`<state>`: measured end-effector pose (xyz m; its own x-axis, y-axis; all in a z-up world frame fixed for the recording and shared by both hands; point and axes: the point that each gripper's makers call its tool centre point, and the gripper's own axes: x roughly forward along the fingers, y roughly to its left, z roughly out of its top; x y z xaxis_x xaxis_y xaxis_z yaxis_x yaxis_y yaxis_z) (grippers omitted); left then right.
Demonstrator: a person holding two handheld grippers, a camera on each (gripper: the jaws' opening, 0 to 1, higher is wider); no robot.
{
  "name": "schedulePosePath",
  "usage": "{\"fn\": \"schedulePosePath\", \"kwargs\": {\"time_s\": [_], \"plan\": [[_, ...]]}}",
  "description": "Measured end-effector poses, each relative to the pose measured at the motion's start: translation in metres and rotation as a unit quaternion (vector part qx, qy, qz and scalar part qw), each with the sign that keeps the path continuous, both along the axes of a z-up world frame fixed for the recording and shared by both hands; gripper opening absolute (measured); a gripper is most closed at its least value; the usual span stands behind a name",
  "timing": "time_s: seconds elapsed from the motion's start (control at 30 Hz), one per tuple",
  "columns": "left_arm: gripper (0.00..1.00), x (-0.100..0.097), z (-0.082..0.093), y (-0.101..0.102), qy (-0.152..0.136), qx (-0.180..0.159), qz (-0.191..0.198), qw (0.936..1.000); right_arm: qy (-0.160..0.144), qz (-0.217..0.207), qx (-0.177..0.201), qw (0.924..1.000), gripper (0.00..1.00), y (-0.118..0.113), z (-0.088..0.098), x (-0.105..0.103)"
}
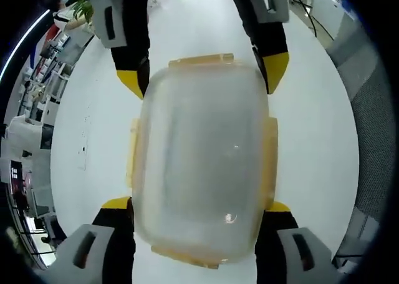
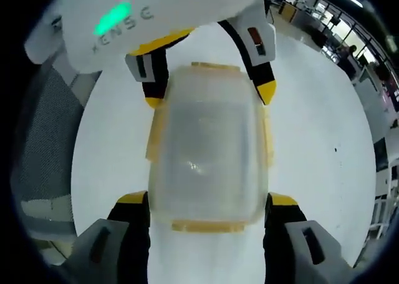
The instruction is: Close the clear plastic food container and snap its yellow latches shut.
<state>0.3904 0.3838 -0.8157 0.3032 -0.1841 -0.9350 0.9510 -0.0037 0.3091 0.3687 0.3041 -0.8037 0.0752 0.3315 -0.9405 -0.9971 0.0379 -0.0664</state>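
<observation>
Now | container (image 1: 202, 159): frame centre, both views, lid on, over white bench (image 1: 312, 146) | left tongs (image 1: 198, 212): clamped on its lower end | right tongs (image 2: 209, 203): clamped on opposite end | yellow latches (image 2: 209, 226): at edges

A: What colour is the rounded rectangular plastic food container (image 1: 202, 159)?

B: Cloudy clear, almost milky white, with pale yellow-orange latch flaps (image 1: 269, 162) along its edges. The right gripper view shows the same frosted body (image 2: 209, 159) and amber trim.

A: And the two-jaw left gripper (image 1: 198, 212)?

B: Black jaws tipped bright yellow, grey housings lower down. The two-jaw right gripper (image 2: 209, 203) matches: black, yellow tips, grey bases. Its body is white, with a glowing green light.

A: The round table top (image 1: 312, 128)?

B: Plain glossy white, no pattern. Beside it the floor (image 2: 53, 140) is grey with a fine speckled weave.
</observation>
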Motion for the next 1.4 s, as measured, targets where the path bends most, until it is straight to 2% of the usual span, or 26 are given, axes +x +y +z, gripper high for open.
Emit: {"fn": "schedulePosePath", "kwargs": {"time_s": [0.37, 0.53, 0.77, 1.0, 1.4], "plan": [[0.77, 0.014, 0.002, 0.003, 0.007, -0.024, -0.004, 0.9997, -0.001, 0.008, -0.009, 0.9999, 0.72, 0.001, 0.0, 0.017], [0.77, 0.02, 0.0, 0.003, 0.008, -0.012, -0.004, 0.9999, -0.002, 0.012, -0.01, 0.9999, 0.72, 0.001, 0.0, 0.023], [0.77, 0.034, 0.001, 0.004, 0.003, -0.027, 0.002, 0.9996, -0.001, 0.017, -0.005, 0.9998, 0.72, 0.004, 0.0, 0.038], [0.77, 0.044, -0.001, 0.006, 0.001, -0.012, 0.007, 0.9999, -0.003, 0.021, -0.001, 0.9998, 0.72, 0.004, 0.001, 0.047], [0.78, 0.047, 0.0, 0.005, 0.0, -0.019, 0.008, 0.9998, -0.002, 0.019, -0.002, 0.9998, 0.72, 0.004, 0.001, 0.05]]}}
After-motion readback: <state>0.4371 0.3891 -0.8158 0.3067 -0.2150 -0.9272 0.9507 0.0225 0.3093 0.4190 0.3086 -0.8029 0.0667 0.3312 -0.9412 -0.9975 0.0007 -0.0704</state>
